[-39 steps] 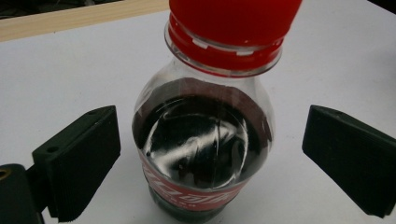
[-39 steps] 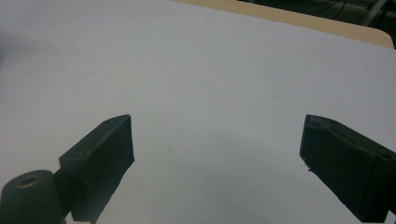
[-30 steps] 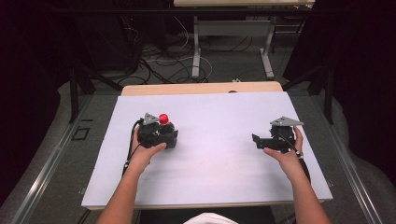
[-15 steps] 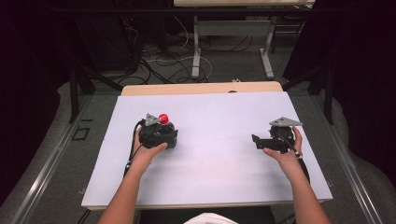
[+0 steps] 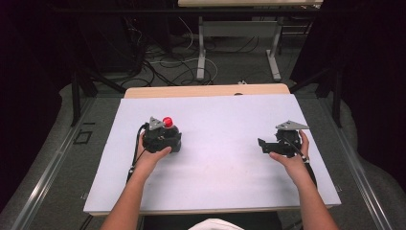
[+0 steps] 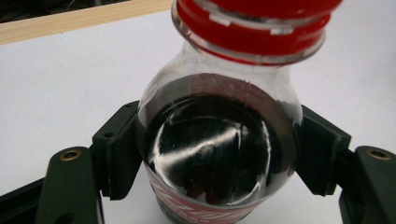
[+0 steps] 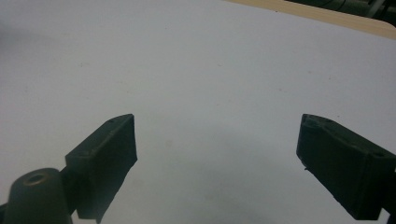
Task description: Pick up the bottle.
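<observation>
Red plastic marks the cap [image 6: 254,25] of a small bottle [image 6: 215,154] that stands upright on the white table [image 5: 225,187], on the person's left side of it. Its long axis points straight up, and dark drink fills the clear body below the neck. The left gripper [image 5: 163,139] has just been closing its jaws, and in the left gripper view the two black pads [image 6: 119,154] now press on the bottle's round shoulder from both sides, one at the left and one at the right, so the bottle sits between them and is held. The grip is below the cap, which stays free above the jaws. In the high view the cap [image 5: 167,121] shows just beyond the gripper body, on the far side from the person. The right gripper [image 5: 268,145] rests well apart on the right side of the table, its jaws wide and empty, pointing across toward the left hand. I judge that the left hand is the one to move the bottle, and a lift straight up along the axis seems the safest way.
</observation>
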### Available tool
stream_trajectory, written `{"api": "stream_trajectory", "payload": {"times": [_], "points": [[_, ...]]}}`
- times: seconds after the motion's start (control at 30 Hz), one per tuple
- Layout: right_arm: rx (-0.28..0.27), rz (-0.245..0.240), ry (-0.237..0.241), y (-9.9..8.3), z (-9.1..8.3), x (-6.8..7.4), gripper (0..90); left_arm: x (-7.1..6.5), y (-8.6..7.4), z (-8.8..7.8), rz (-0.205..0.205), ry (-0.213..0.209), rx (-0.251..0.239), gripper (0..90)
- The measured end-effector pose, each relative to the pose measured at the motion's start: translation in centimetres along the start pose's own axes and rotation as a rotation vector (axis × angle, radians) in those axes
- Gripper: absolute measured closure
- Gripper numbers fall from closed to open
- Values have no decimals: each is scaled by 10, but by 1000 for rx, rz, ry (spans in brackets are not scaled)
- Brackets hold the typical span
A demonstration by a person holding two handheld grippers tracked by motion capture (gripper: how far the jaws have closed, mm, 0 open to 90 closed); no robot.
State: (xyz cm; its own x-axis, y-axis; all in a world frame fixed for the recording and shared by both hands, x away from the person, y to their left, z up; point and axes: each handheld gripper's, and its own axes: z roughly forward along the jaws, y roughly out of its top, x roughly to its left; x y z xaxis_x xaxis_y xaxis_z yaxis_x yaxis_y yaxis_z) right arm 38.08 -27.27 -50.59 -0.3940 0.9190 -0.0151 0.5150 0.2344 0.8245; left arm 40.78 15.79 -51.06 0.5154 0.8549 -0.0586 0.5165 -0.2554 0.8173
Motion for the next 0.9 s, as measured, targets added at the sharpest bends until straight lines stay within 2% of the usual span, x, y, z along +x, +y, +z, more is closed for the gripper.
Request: {"api": "stream_trajectory", "payload": {"times": [0.13, 0.3, 0.33, 0.53, 0.9], "points": [[4, 0, -1, -1, 1, 0, 115, 0, -1, -1, -7, -2, 0, 268], [5, -1, 6, -1, 2, 1, 117, 1, -1, -2, 6, 0, 10, 278], [4, -6, 4, -1, 2, 1, 117, 0, -2, -1, 0, -1, -5, 281], [4, -3, 4, -1, 2, 1, 122, -2, -3, -2, 18, 12, 0, 290], [2, -3, 0, -1, 2, 1, 129, -2, -4, -2, 9, 19, -17, 293]]}}
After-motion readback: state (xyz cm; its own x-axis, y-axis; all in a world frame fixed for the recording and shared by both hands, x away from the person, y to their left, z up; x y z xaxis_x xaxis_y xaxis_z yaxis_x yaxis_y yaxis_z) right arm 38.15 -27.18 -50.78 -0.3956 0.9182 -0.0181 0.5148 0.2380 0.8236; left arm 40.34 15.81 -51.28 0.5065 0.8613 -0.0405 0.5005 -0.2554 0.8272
